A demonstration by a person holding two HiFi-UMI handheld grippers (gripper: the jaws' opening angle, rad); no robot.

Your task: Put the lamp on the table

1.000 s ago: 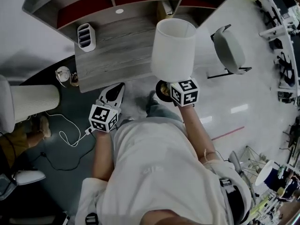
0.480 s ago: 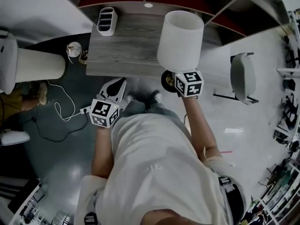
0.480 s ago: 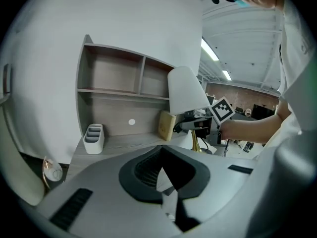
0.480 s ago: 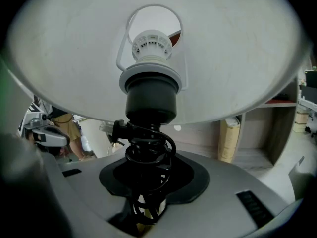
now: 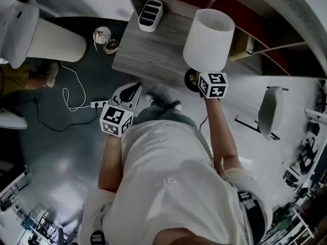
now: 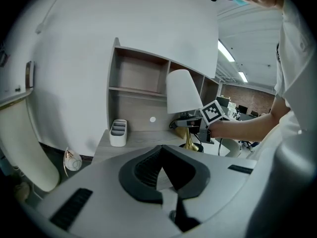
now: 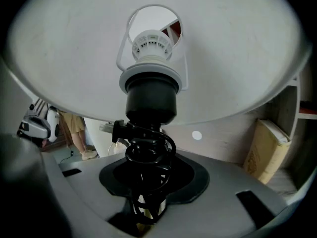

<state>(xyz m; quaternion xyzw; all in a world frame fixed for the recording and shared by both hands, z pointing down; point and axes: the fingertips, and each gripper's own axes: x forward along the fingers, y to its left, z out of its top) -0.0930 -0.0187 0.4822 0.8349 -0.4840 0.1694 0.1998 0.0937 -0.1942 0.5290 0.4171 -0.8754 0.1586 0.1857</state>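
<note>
A: Since the earlier frame the right tool [image 5: 199,81] has carried the lamp [image 5: 208,39] nearer; its dark base now hangs at the near right edge of the tabletop [image 5: 153,52]; is it down yet?

B: I judge not; this is the carry, just short of placing; the right tool pinches the stem below the socket, through the black cord [image 7: 147,155] wound round it; the shade stands upright.

A: And the left tool [image 5: 134,88]?

B: Pressed together on nothing, off the near left edge; it takes no part.

A: What does the next move call for?

B: Bring the base further in over bare wood, well apart from the white organiser [image 5: 150,15] at the far left corner and short of the shelves [image 6: 138,89] along the far edge; lower until it sits flat; only then spread the jaws.
</note>
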